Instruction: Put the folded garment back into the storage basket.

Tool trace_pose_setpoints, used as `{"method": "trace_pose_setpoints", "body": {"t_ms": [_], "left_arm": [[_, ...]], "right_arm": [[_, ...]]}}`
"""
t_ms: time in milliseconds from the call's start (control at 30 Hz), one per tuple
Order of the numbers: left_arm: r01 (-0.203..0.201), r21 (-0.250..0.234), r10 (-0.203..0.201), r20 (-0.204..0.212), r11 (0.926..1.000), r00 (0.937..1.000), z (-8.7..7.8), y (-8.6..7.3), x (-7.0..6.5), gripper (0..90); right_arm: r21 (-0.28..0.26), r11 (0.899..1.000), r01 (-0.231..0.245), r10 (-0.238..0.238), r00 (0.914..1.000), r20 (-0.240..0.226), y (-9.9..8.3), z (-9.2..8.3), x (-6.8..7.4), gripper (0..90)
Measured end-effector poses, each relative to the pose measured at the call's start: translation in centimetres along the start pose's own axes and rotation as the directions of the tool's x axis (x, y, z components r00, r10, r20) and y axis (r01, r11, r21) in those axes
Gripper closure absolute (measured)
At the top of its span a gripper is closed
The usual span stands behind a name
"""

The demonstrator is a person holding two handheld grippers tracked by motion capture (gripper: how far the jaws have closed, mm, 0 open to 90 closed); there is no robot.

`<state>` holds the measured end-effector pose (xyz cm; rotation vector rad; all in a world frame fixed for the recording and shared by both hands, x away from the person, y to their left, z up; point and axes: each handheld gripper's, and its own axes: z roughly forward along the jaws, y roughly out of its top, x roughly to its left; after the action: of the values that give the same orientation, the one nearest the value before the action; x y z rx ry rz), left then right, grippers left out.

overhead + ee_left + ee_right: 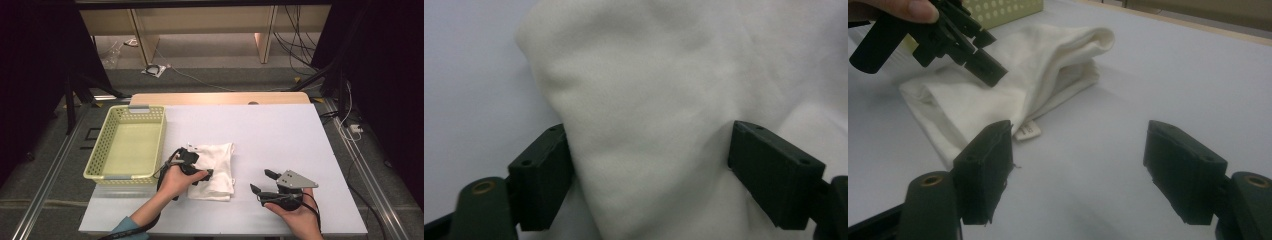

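Jaws of the left gripper stand apart over the folded white cloth, a hump of fabric between them; whether the pads press it, I cannot tell. Right gripper rests just right of the cloth, spread wide and holding nothing. Beside the cloth's left edge sits a pale green basket on the white table.

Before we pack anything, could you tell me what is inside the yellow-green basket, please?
The basket looks empty: its bare floor shows. The folded white cloth lies beside it on the table. The near wall hides a strip of floor.
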<state>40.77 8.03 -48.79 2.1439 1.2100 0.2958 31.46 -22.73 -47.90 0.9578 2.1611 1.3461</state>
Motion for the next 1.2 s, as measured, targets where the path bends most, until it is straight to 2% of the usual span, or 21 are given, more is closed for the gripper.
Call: {"method": "trace_pose_setpoints", "body": {"t_ms": [100,200,300,400,467,633,967,1133,1200], "left_arm": [[0.002,-0.015,-0.002,-0.024,0.9999,0.9997,-0.1,-0.2,-0.4,24.4],[0.023,-0.027,-0.023,-0.018,0.9994,0.9996,-0.4,-0.3,-0.5,39.6],[0.024,-0.039,-0.024,-0.004,0.9990,0.9997,-0.5,-0.5,-0.5,47.5],[0.021,-0.056,-0.020,0.016,0.9982,0.9997,-0.6,-0.8,-0.7,60.5],[0.020,-0.068,-0.018,0.021,0.9975,0.9996,-0.6,-0.9,-0.8,64.6],[0.017,-0.095,-0.014,0.035,0.9953,0.9993,-0.6,-1.2,-0.7,70.0],[0.030,-0.119,-0.021,0.070,0.9924,0.9973,-0.8,-1.5,-0.3,73.8],[0.035,-0.159,-0.019,0.100,0.9867,0.9948,-1.4,-1.6,0.1,74.2],[0.032,-0.187,-0.012,0.108,0.9819,0.9941,-1.9,-1.7,0.0,74.2]], "right_arm": [[-0.005,1.000,0.001,-0.001,1.0000,-0.005,0.0,0.1,0.0,28.7],[-0.006,1.000,0.004,-0.004,1.0000,-0.009,0.0,0.1,0.0,28.8],[-0.008,1.000,0.007,-0.007,0.9999,-0.009,0.1,0.1,0.1,28.9],[-0.008,1.000,0.009,-0.009,0.9999,-0.007,0.1,0.1,0.1,29.2],[-0.009,1.000,0.011,-0.011,0.9999,-0.007,0.1,0.1,0.1,29.2],[-0.009,1.000,0.006,-0.006,1.0000,-0.006,0.1,0.0,0.1,29.4],[-0.010,1.000,0.007,-0.007,1.0000,-0.005,0.1,0.0,0.1,29.9],[-0.017,1.000,0.004,-0.005,0.9999,-0.009,0.0,0.1,0.1,30.1],[-0.013,1.000,0.006,-0.006,1.0000,-0.008,0.0,0.1,0.2,30.1]]}}
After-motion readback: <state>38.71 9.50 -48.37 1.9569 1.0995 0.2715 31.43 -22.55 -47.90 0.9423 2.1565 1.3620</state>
